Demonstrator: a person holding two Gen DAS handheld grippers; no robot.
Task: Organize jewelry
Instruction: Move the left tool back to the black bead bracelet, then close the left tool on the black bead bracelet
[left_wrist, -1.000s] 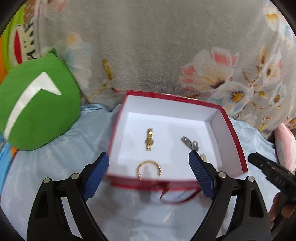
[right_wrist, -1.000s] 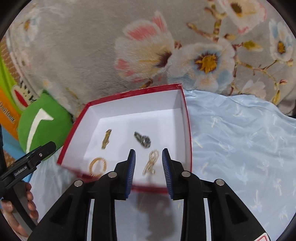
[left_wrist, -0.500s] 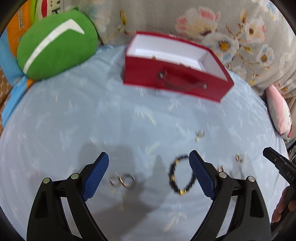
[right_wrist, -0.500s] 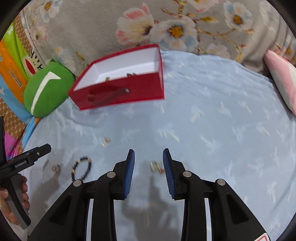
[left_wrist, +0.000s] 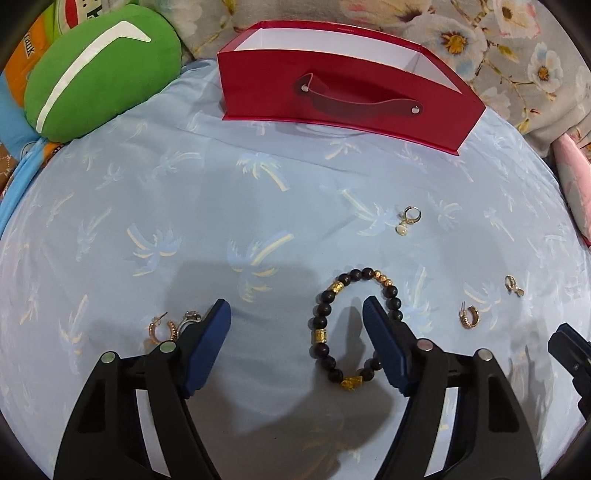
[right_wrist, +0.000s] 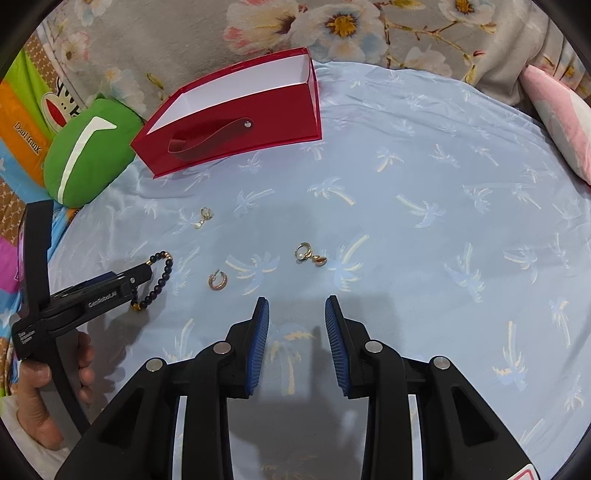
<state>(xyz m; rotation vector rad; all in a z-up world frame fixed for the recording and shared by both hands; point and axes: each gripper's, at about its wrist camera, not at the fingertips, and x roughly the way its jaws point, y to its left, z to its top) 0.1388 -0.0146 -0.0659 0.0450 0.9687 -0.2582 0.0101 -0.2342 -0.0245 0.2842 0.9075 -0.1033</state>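
Observation:
A red box (left_wrist: 347, 92) with a strap handle stands at the far side of the blue sheet; it also shows in the right wrist view (right_wrist: 236, 118). My left gripper (left_wrist: 297, 310) is open just above the sheet, its right finger inside the loop of a black and gold bead bracelet (left_wrist: 321, 325). A gold hoop (left_wrist: 160, 328) and a ring (left_wrist: 190, 317) lie by its left finger. A pearl earring (left_wrist: 408, 218) and two more earrings (left_wrist: 469, 317) lie to the right. My right gripper (right_wrist: 297, 308) is open and empty, short of a shell earring (right_wrist: 308, 254).
A green cushion (left_wrist: 99, 70) lies left of the box. A pink pillow (right_wrist: 557, 122) sits at the right edge. A flowered grey blanket (right_wrist: 184, 40) rises behind the box. A gold hoop (right_wrist: 218, 282) lies left of my right gripper.
Both grippers have pulled back from over the box and dropped low over the sheet. The left has come down on the bracelet. Both stay open.

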